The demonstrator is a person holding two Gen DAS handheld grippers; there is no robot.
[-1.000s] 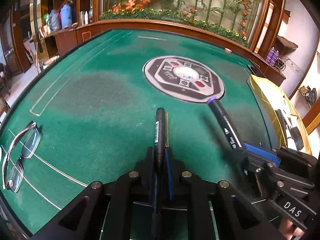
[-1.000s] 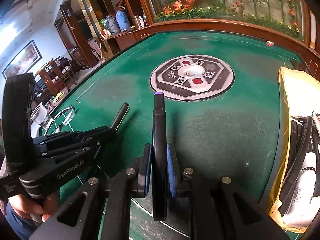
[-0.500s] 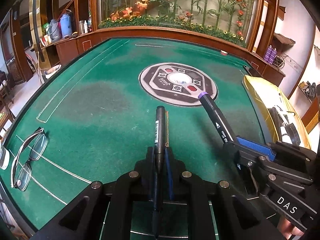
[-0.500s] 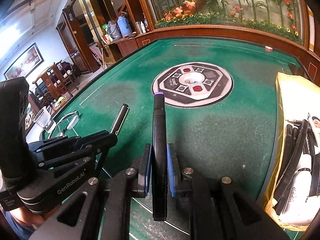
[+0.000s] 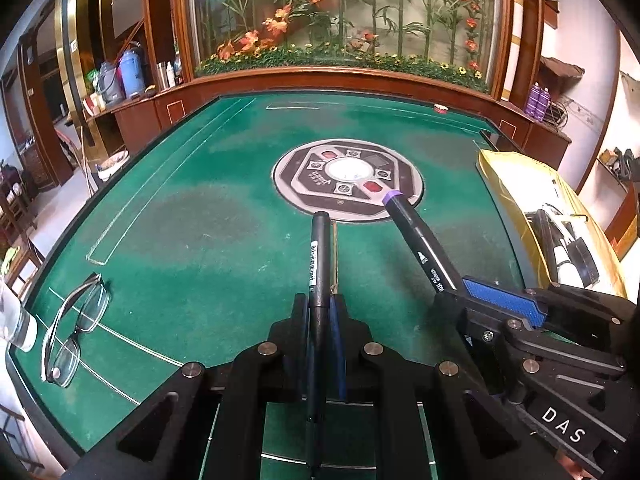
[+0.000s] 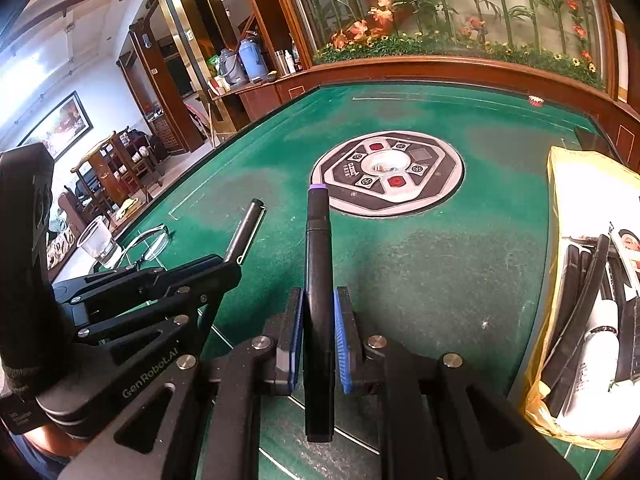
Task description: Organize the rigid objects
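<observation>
The left gripper (image 5: 320,316) has its jaws closed on a thin black pen (image 5: 319,256) in the lower centre of the left wrist frame; the back end of the pen goes down between the black arms and is hard to follow there. The right gripper (image 6: 318,328) holds a thick black marker (image 6: 318,280) with a purple end between its blue pads (image 6: 342,344), in the lower centre of the right wrist frame. Both things are held above the green counter (image 5: 192,240), not lying on it. At the right edge of both frames is a yellow bag (image 6: 560,208), cut off by the frame; inside it are black and white objects which I cannot name. A pair of glasses (image 5: 74,332) lies on the counter in the lower left of the left wrist frame, and a clear cup (image 6: 98,240) stands near it at the counter edge. In the middle of the counter is a round grey control panel (image 5: 348,178) with red buttons. Behind the counter are a wooden wall and a glass panel with artificial flowers (image 5: 344,20).
</observation>
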